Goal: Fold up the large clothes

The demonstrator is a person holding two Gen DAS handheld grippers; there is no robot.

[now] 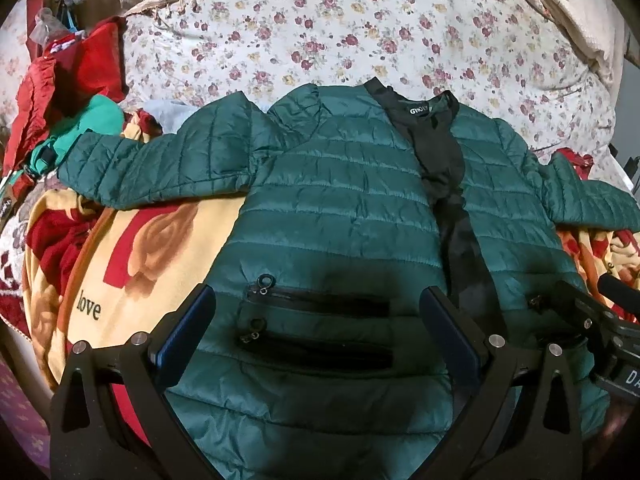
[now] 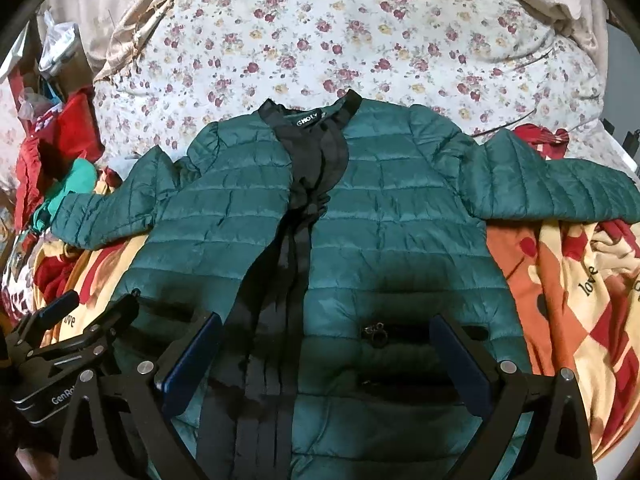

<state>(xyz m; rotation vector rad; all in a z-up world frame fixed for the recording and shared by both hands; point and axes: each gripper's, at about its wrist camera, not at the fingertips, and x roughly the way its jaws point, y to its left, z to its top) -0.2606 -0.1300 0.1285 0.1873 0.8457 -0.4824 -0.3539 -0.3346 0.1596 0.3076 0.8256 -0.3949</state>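
Note:
A dark green quilted jacket (image 1: 340,200) lies face up and spread flat on the bed, collar away from me, both sleeves stretched out sideways. Its black front placket (image 2: 296,216) runs down the middle. My left gripper (image 1: 318,300) is open and empty, hovering above the jacket's left pocket zips (image 1: 316,304). My right gripper (image 2: 326,330) is open and empty above the right pocket zip (image 2: 374,330). The right gripper also shows at the right edge of the left wrist view (image 1: 592,320), and the left gripper at the left edge of the right wrist view (image 2: 80,332).
A floral bedsheet (image 1: 360,28) covers the bed beyond the collar. A yellow and red "love" blanket (image 1: 132,264) lies under the jacket on both sides (image 2: 568,280). Red and turquoise clothes (image 1: 76,92) are piled at the left. A beige blanket (image 2: 560,4) rims the far edge.

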